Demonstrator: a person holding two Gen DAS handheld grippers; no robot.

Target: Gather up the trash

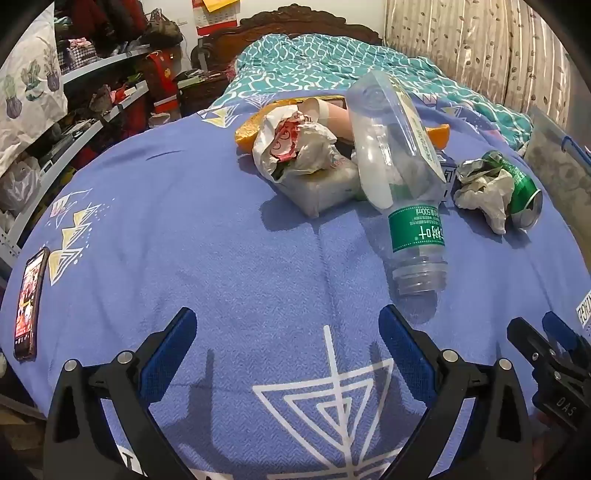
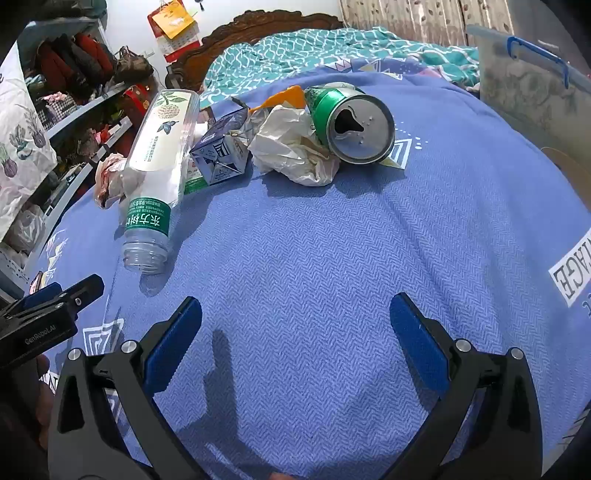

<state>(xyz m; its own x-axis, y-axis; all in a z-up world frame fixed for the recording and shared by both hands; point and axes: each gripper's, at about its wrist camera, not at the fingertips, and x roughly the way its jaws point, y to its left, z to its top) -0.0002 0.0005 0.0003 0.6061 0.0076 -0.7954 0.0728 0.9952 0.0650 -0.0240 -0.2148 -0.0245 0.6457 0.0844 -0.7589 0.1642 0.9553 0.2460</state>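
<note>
Reading "500ml", bottle's (image 1: 400, 192) upside-down green label (image 1: 415, 229)

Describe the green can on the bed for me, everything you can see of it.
The green can looks like aluminium, with a silver top whose drinking hole is open. It lies on its side on the blue bedspread, opened end facing the right wrist camera. Crumpled white paper presses against its left side. No gripper touches it.

Carved headboard (image 1: 295, 22), curtains (image 1: 461, 48) (cluttered shelves (image 1: 96, 66))
</note>
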